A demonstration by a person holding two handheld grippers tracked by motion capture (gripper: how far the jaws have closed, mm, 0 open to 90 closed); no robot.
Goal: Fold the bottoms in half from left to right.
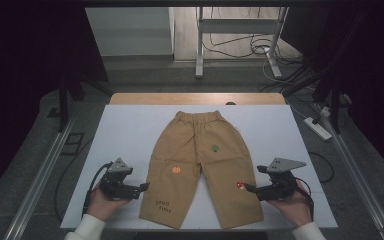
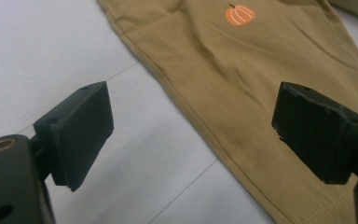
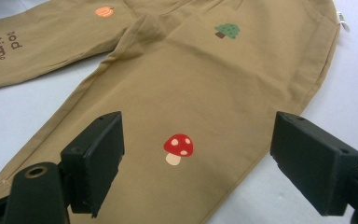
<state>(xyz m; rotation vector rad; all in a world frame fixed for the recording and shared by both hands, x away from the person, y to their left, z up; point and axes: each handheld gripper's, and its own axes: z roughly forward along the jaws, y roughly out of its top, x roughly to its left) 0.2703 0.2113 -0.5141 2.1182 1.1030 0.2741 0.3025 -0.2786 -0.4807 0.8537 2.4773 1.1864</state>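
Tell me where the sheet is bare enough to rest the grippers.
Bare strips flank the trousers: one between the left leg's outer seam and the white sheet's left edge, one right of the right leg. Both open grippers, left gripper and right gripper, crowd the lower strips. Between the legs it is narrow.

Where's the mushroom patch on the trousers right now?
In the high view the mushroom patch sits on the trousers' right-hand leg, near its outer edge, just left of the right hand-held gripper, whose jaws stand open.
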